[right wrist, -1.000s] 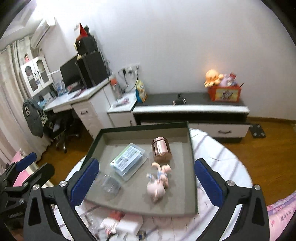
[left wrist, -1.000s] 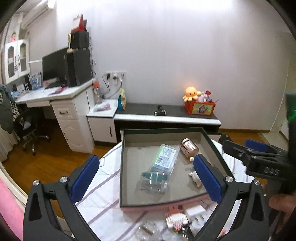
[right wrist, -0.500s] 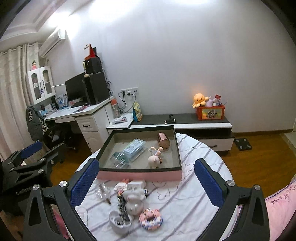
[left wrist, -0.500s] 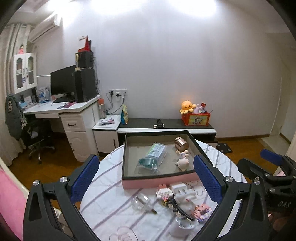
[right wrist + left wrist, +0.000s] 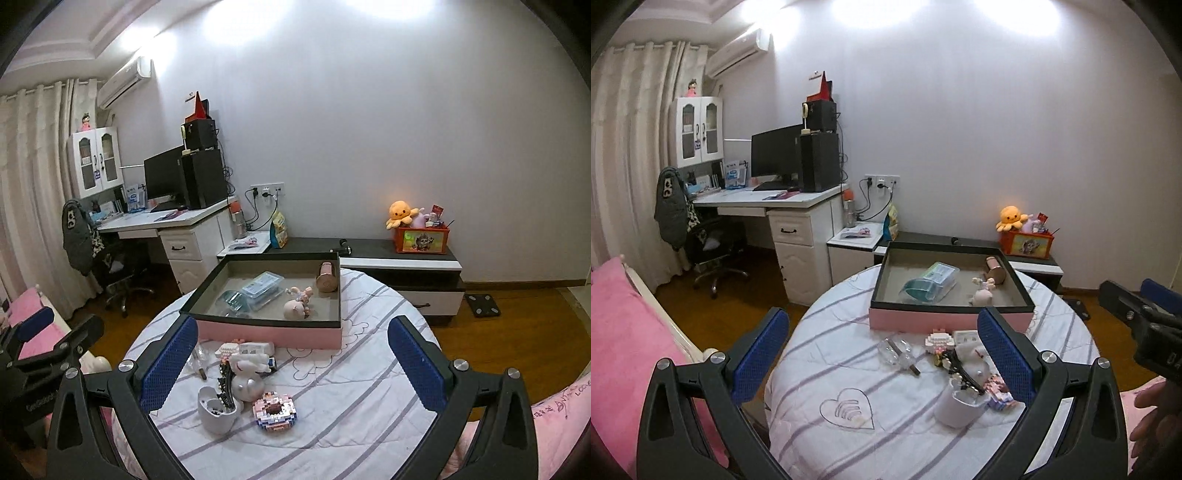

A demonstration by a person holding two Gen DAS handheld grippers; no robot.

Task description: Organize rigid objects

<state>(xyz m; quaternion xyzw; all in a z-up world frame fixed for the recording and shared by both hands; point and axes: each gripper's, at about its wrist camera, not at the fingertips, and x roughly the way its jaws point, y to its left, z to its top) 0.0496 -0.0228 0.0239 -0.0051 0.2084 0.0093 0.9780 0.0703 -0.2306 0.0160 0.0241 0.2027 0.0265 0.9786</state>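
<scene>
Clutter sits just before the pink tray (image 5: 269, 336): white cup (image 5: 216, 411), block donut (image 5: 275, 408), white figurine (image 5: 247, 373). Inside the tray lie a clear case (image 5: 262, 286), copper canister (image 5: 327, 277) and pig figure (image 5: 297, 306). I hold left gripper (image 5: 882, 365) and right gripper (image 5: 291, 365) spread wide and empty, well short of the tray, probably to choose the next piece.

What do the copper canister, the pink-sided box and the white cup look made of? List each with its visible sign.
Copper canister: probably metal or metallised plastic; a smooth rose-copper sheen.
Pink-sided box: likely card or board; flat matte pink walls, a thin dark rim, a dull grey lining.
White cup: probably plastic, possibly ceramic; an opaque, smooth wall with a soft gloss. The pictures cannot settle which.
</scene>
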